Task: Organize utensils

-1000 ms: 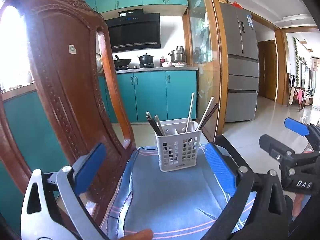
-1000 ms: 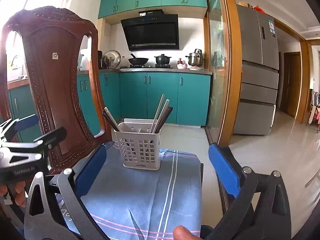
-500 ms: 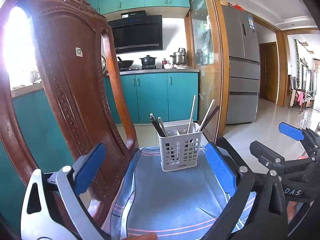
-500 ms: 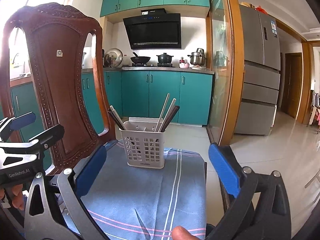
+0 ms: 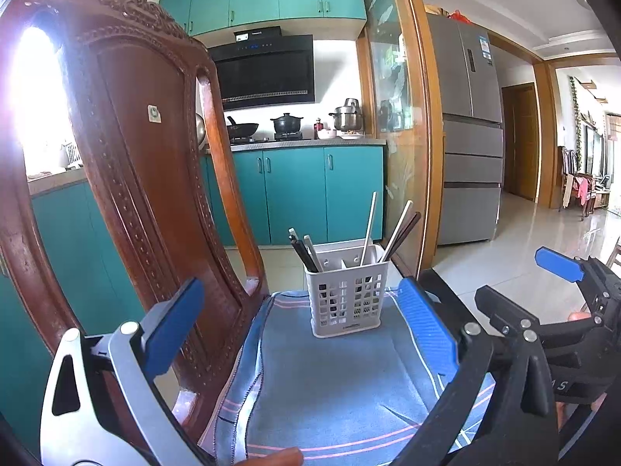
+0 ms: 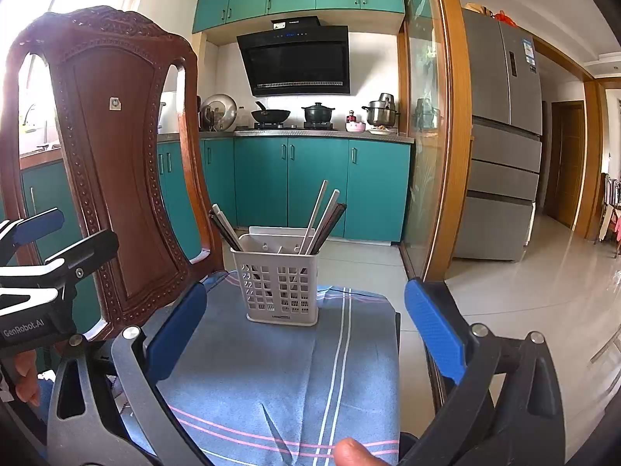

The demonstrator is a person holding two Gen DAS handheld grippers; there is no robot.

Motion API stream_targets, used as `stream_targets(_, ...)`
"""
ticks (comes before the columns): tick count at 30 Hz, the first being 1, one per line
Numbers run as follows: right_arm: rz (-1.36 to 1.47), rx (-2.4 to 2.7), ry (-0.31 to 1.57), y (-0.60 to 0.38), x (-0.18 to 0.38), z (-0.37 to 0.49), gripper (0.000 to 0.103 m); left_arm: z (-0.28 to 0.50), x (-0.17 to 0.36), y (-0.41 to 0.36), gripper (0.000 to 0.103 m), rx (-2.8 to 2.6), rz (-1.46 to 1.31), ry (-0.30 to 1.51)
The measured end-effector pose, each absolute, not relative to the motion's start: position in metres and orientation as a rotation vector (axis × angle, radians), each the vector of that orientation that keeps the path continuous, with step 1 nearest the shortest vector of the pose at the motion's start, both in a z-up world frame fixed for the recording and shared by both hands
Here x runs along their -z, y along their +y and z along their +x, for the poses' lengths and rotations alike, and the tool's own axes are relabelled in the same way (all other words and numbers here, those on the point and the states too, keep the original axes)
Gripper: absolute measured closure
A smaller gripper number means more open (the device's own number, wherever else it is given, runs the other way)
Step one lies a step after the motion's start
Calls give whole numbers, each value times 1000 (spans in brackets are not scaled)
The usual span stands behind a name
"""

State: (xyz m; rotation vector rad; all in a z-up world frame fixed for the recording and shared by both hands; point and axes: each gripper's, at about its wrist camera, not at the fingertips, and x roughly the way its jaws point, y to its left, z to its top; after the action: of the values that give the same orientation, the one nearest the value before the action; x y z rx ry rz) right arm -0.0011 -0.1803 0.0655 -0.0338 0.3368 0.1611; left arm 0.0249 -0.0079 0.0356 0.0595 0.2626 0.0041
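Left wrist view shows my left gripper (image 5: 299,326) with fingers spread wide and nothing between them. Ahead, the white utensil basket (image 5: 347,299) stands upright on the blue striped cloth (image 5: 333,380) covering the seat, beside the carved wooden chair back (image 5: 128,163). Chopsticks (image 5: 398,229) lean out of its compartments. My right gripper (image 6: 306,334) is likewise spread and empty, the basket standing apart beyond its tips.

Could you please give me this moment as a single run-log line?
left tool: open, empty | right tool: open, empty | utensil basket: upright on blue cloth, chopsticks inside | contact: none
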Motion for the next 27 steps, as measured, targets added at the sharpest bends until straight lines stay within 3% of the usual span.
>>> stream_targets(27,-35,-157,322,-181,-69,-7,3,11,-43,-10,4,-41,88,253)
